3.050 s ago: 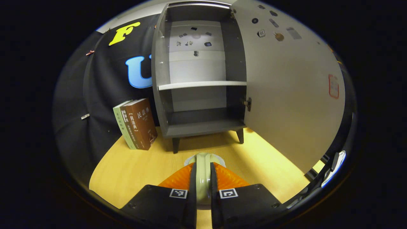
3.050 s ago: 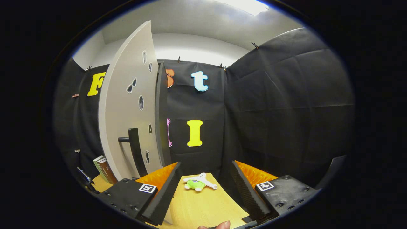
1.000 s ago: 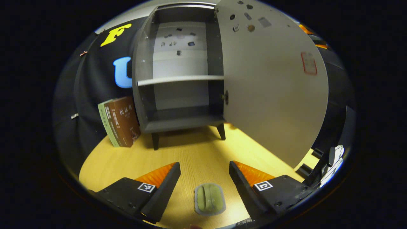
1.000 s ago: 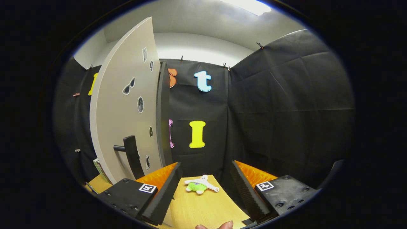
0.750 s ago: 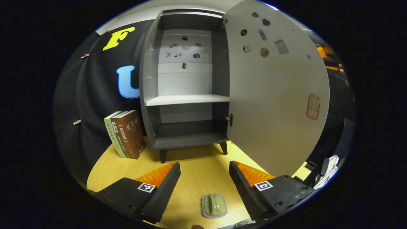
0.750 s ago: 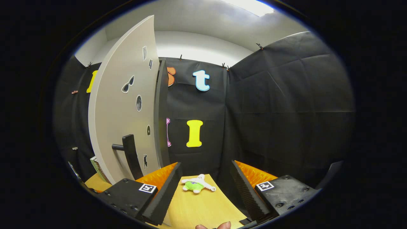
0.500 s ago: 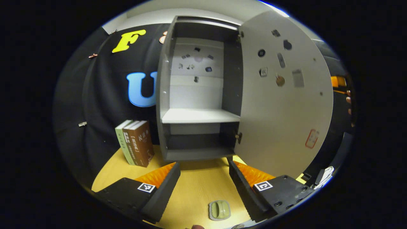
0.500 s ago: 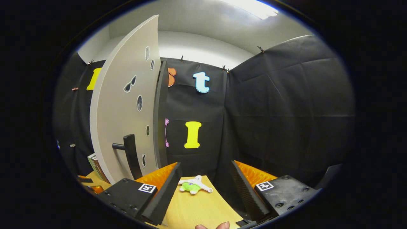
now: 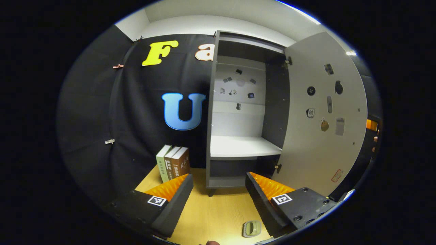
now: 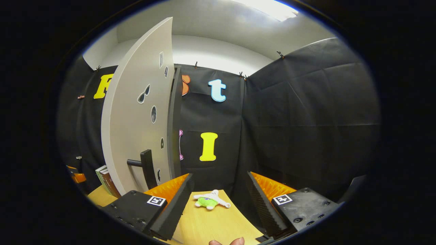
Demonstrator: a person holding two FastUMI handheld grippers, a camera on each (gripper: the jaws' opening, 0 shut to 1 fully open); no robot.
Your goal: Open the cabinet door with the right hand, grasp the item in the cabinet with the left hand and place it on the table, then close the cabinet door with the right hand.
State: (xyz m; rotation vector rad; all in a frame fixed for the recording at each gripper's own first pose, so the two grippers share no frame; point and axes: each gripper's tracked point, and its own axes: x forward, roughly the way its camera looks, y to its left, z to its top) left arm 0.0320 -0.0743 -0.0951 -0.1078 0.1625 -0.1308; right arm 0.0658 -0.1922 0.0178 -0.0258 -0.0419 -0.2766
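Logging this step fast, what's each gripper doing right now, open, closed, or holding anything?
Left gripper: open, holding nothing; the green item lies on the table.
Right gripper: open, holding nothing, off the door handle.

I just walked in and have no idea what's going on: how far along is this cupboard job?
Mostly done. The cabinet door stands open, and the green item lies on the table, clear of the open left gripper. Left: shutting the door. The right gripper is open beside the door handle, not yet touching it.
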